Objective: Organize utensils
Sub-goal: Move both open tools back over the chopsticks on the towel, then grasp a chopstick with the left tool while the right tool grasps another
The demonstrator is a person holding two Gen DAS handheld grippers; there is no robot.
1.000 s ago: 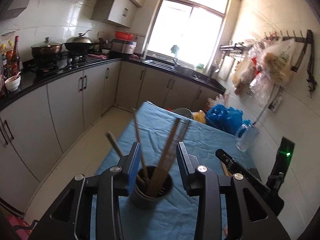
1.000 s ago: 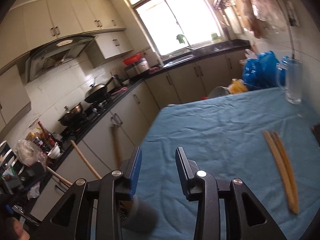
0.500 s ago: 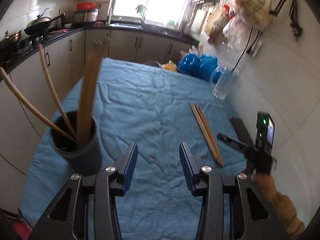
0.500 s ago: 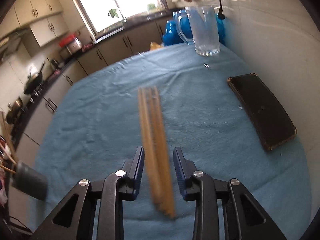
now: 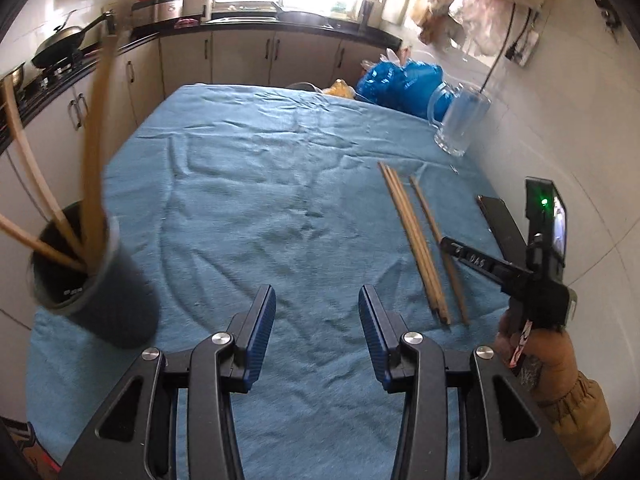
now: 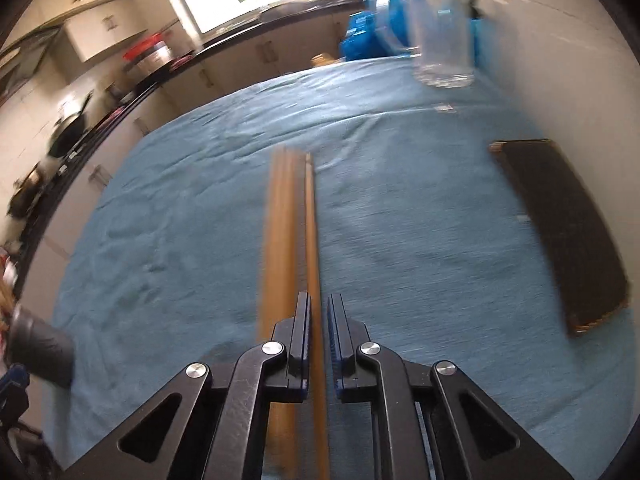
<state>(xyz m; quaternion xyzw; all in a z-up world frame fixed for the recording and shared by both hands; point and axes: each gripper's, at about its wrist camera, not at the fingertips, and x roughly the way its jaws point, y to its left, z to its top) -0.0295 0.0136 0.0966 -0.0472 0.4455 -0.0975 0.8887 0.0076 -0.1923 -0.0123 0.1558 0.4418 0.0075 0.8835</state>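
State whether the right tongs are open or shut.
Shut: the right tongs have just closed onto a single chopstick, pads nearly together; the other chopsticks lie outside.

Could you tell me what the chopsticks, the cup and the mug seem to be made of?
Chopsticks: probably bamboo or wood, matte tan, straight sticks.
Cup: dark grey, dull finish; plastic or metal, unclear.
Mug: clear glass by its look, see-through with a handle.

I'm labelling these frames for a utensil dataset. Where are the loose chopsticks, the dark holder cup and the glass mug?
loose chopsticks (image 5: 414,240), left wrist view, mid-length of the bundle on the cloth
dark holder cup (image 5: 116,304), left wrist view, outer side wall
glass mug (image 5: 462,120), left wrist view, middle of its clear body
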